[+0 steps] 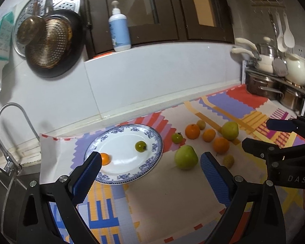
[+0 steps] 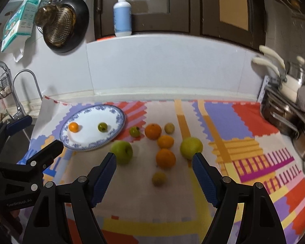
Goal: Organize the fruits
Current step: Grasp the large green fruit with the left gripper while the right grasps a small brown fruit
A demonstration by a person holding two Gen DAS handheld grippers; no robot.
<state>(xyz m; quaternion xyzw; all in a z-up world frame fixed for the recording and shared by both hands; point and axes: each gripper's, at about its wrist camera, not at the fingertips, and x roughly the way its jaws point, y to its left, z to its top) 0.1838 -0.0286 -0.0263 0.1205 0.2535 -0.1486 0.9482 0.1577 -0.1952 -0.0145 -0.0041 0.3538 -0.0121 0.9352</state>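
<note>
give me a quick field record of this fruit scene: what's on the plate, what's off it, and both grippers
surface: patterned mat on a kitchen counter
plate: blue-rimmed plate, left part of the mat
on plate: small orange, small green fruit
off plate: eight fruits on the mat to its right, among them a green apple, a second green apple and a large orange
left gripper: open, empty, over the plate's near edge
right gripper: open, empty, over the loose fruit
</note>
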